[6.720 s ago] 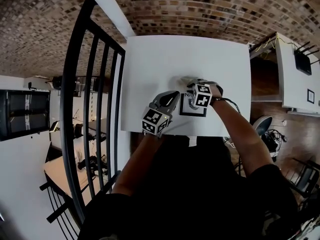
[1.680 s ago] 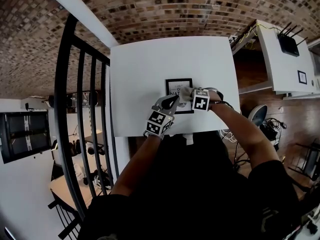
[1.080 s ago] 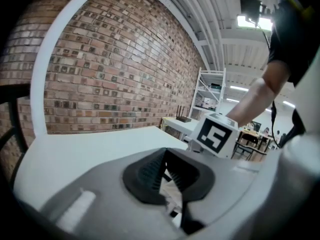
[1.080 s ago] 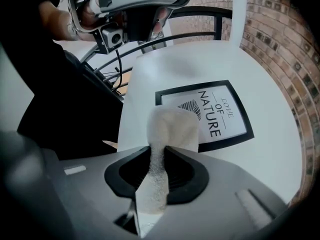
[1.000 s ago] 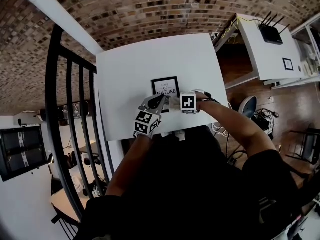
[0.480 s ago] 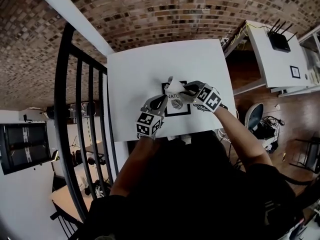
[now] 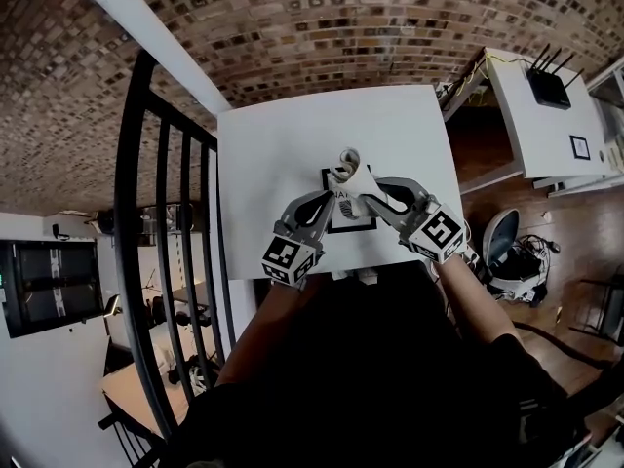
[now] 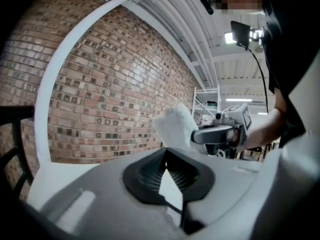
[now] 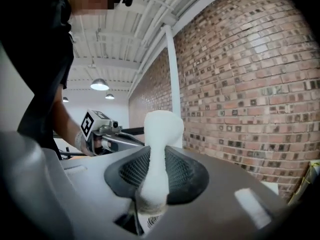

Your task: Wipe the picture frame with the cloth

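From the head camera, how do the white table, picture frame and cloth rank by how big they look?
1. White table, by far.
2. Picture frame, partly covered.
3. Cloth, though it is lifted nearer the camera, which flatters its size.

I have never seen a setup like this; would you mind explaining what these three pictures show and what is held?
No robot here: a person holds a two-jaw gripper in each hand. One picture comes from a head camera looking down at a white table where a black picture frame lies. The other two come from cameras riding on the grippers, looking along their jaws. The right gripper pinches a white cloth above the frame. The left gripper sits at the frame's left edge, jaws closed on nothing.
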A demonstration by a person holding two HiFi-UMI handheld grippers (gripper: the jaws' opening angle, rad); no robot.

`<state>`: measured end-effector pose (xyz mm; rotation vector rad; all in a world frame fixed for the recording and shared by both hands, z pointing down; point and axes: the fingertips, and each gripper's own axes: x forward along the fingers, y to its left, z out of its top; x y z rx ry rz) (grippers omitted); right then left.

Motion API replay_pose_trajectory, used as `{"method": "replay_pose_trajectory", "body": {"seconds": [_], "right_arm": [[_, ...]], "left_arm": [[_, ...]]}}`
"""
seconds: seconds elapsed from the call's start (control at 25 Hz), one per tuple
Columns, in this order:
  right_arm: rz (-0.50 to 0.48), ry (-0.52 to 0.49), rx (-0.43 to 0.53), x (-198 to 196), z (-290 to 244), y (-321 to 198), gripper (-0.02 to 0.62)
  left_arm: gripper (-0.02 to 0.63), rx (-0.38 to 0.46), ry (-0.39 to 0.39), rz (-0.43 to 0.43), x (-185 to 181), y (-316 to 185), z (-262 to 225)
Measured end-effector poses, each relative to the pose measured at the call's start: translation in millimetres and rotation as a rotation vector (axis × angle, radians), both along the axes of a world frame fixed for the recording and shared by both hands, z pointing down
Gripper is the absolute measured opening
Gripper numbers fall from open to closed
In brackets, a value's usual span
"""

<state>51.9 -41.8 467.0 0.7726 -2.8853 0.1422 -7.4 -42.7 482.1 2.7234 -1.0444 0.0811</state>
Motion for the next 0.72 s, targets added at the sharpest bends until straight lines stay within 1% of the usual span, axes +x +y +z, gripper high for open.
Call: {"method": "replay_pose_trajectory", "body": {"seconds": [0.08, 0.16, 0.32, 0.72], "right_arm": [[0.011, -0.058, 0.012, 3, -13, 3, 0.087], [0.025, -0.089, 0.018, 7, -20, 3, 0.086], [0.036, -0.104, 0.024, 10, -23, 4, 0.086], [0.041, -0.127, -0.008, 13, -16, 1, 0.086]], "left_arm": [[0.002, 0.018, 0.014, 0.005, 1, 3, -9], [0.003, 0.027, 0.019, 0.009, 1, 3, -13], [0.002, 0.024, 0.018, 0.009, 1, 2, -12], [0.002, 0.004, 0.006, 0.008, 2, 1, -4]]}}
